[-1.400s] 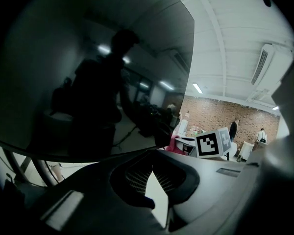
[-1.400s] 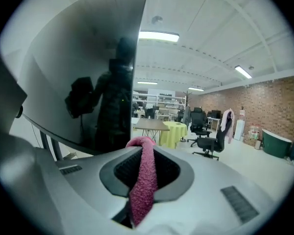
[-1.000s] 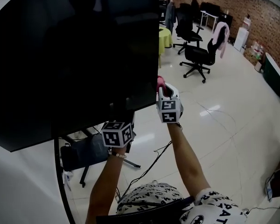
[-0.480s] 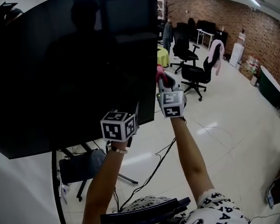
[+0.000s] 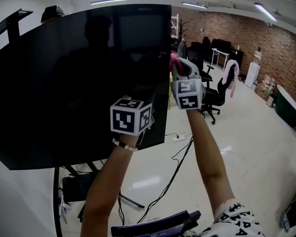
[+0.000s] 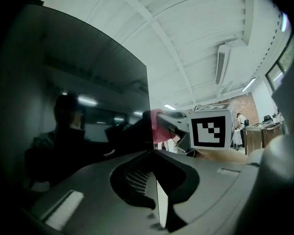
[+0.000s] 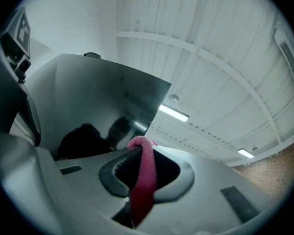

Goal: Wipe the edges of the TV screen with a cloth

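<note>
The big black TV screen (image 5: 79,78) fills the left of the head view on a wheeled stand. My right gripper (image 5: 176,63) is shut on a pink cloth (image 5: 173,58) and holds it against the screen's right edge, about a third of the way down from the top corner. In the right gripper view the cloth (image 7: 143,175) hangs between the closed jaws, with the TV screen (image 7: 98,97) just ahead. My left gripper (image 5: 138,123) sits at the screen's lower right corner. Its jaws (image 6: 157,180) are closed on the thin edge of the TV screen (image 6: 88,106).
Black office chairs (image 5: 214,95) stand behind the screen's right side, one draped with a pink garment (image 5: 232,78). A brick wall (image 5: 266,43) runs along the back right. Cables (image 5: 172,172) trail over the glossy floor beneath my arms, near the stand's legs (image 5: 123,199).
The right gripper has slid the pink cloth upward along the screen's right edge. The left gripper has risen a little at the lower corner, and the head view has tilted up.
</note>
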The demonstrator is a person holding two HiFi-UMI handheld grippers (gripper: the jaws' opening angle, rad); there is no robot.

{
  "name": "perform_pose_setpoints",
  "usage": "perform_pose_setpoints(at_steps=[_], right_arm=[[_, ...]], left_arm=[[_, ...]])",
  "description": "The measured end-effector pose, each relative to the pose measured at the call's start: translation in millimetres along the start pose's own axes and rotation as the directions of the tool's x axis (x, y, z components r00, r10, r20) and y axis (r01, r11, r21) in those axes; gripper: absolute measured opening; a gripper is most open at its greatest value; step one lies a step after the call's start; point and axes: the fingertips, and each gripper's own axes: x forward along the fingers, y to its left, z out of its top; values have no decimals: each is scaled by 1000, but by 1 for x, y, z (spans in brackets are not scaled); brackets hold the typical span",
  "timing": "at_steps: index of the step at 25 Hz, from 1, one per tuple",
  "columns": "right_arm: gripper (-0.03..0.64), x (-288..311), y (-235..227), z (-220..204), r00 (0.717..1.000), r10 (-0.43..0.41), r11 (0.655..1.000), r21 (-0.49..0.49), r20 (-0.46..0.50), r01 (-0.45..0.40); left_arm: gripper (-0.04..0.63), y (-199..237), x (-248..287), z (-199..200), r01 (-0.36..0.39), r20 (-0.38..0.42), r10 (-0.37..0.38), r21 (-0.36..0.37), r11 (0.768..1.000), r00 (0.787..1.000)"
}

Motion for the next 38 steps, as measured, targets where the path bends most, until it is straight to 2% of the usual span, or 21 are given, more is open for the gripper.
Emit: perform_pose_setpoints(at_steps=[4, 11, 18, 24, 26, 29, 31, 34, 36, 38], right_arm=[[55, 21, -23, 46, 999, -9, 1000, -21, 49, 10], [55, 49, -54, 108, 993, -24, 998, -61, 113, 31], [55, 69, -76, 150, 990, -14, 993, -113, 137, 30], [55, 63, -91, 172, 986, -35, 990, -131, 165, 57], [57, 60, -96, 180, 980, -41, 993, -104, 193, 62], [57, 47, -106, 188, 961, -52, 997, 67, 272, 35], [57, 25, -112, 187, 943, -108, 989, 134, 315, 69], [57, -8, -102, 157, 947, -135, 986, 130, 291, 100], [57, -37, -79, 138, 948, -110, 989, 123, 298, 76], [57, -66, -44, 111, 955, -56, 989, 145, 292, 14]], left_arm=[[6, 0, 1, 32, -4, 28, 4, 25, 1000, 1000], [6, -3, -1, 63, -8, 64, 5, 50, 999, 998], [6, 5, -7, 76, -40, 91, 36, 38, 998, 995], [6, 5, -15, 76, -65, 87, 62, 27, 998, 994], [6, 9, -22, 74, -76, 85, 74, 24, 997, 994], [6, 19, -38, 64, -90, 83, 87, 25, 996, 993], [6, 21, -53, 49, -94, 87, 91, 21, 995, 992], [6, 27, -74, 16, -102, 85, 102, -1, 995, 991], [6, 34, -84, -8, -106, 76, 108, -23, 994, 991], [6, 41, -96, -40, -117, 53, 119, -47, 992, 991]])
